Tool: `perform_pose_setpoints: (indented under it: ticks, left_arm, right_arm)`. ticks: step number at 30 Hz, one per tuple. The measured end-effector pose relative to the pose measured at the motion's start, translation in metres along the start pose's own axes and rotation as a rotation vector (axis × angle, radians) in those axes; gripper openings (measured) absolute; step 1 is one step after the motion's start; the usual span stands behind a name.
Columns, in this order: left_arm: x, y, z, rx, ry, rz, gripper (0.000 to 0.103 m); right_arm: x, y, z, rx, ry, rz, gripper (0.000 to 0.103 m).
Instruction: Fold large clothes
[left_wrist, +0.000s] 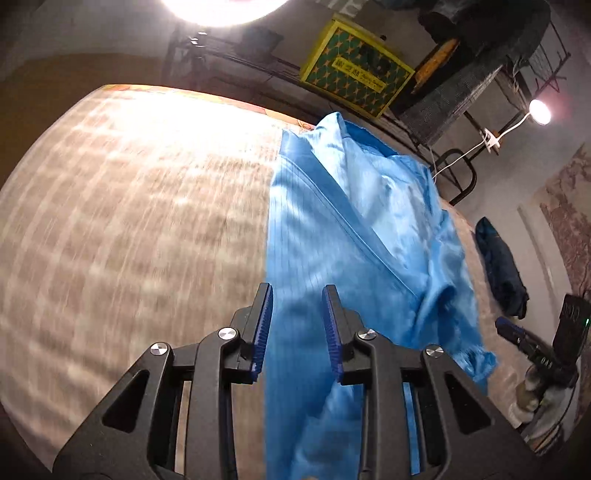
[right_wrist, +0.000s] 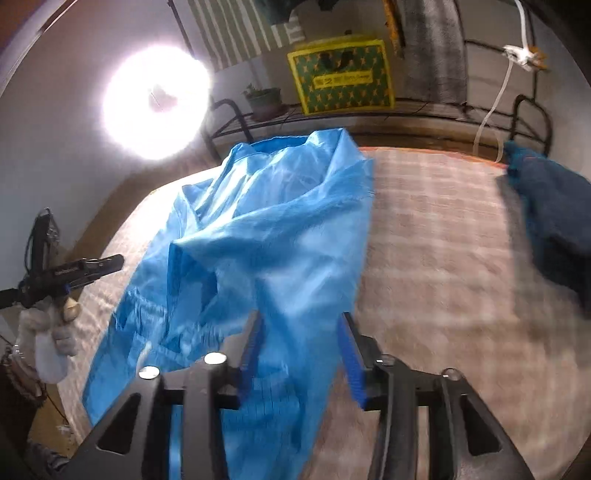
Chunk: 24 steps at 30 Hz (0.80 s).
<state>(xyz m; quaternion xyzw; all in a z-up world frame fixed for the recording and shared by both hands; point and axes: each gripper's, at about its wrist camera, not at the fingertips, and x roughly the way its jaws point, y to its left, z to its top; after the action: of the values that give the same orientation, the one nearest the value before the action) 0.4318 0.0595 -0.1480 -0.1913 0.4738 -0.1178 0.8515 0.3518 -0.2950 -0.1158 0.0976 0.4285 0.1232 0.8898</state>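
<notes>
- Nearest the lens in the left wrist view, the left gripper (left_wrist: 297, 299) fills the lower centre; its two blue ribbed pads (left_wrist: 263, 332) stand apart with a clear gap, and nothing is pinched between them.
- Behind that gap lies the blue garment (left_wrist: 332, 229), a light blue coat-like piece with a long seam or zip line running diagonally; it stretches from the upper centre of the frame down to the bottom edge, passing under the gripper.
- Checked beige bedding (left_wrist: 129, 221) covers the left half of the frame and carries the garment; the surface is blurred.
- At the right edge of the left wrist view, the right gripper (left_wrist: 517, 338) appears small, held by a gloved hand (left_wrist: 532, 391).
- In the right wrist view, the right gripper (right_wrist: 301, 321) occupies the lower centre, its pads (right_wrist: 351, 365) likewise spread, with the blue garment (right_wrist: 266, 240) lying beyond and below them, rumpled and part-folded, not clamped.
- At the left edge of that view, the left gripper (right_wrist: 92, 266) shows in profile, held by a gloved hand (right_wrist: 55, 325); its finger state cannot be told from there.
- A dark blue cloth (right_wrist: 554, 221) lies at the right edge, apart from the garment.
- A yellow-edged green box (right_wrist: 340, 75) stands at upper centre, beside a bright lamp (right_wrist: 155, 103) at upper left.
</notes>
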Motion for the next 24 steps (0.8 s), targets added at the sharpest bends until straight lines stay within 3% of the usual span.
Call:
perform_pose_setpoints:
  ticks: [3, 8, 11, 15, 18, 20, 24]
  left_arm:
    - [0.027, 0.004, 0.023, 0.030, 0.035, -0.018, 0.041]
    - [0.068, 0.018, 0.054, 0.004, 0.042, -0.053, 0.042]
    - [0.080, 0.019, 0.067, -0.009, 0.016, -0.086, 0.051]
    - [0.091, 0.015, 0.082, 0.004, 0.012, -0.124, 0.054]
    - [0.100, 0.023, 0.097, -0.029, 0.017, -0.163, 0.056]
    - [0.104, 0.027, 0.106, -0.058, 0.012, -0.185, 0.056]
    - [0.117, 0.028, 0.118, -0.066, 0.020, -0.213, 0.056]
  right_arm:
    - [0.031, 0.006, 0.022, -0.029, 0.033, 0.046, 0.035]
    - [0.086, 0.031, 0.050, -0.122, 0.108, 0.066, 0.034]
    - [0.111, 0.035, 0.057, -0.138, 0.145, 0.050, 0.033]
    - [0.112, 0.039, 0.061, -0.208, 0.164, 0.059, 0.033]
    - [0.092, 0.022, 0.071, -0.217, 0.099, 0.126, 0.040]
    - [0.078, -0.001, 0.083, -0.198, 0.024, 0.083, 0.058]
    - [0.080, -0.064, 0.110, -0.037, -0.026, 0.016, 0.059]
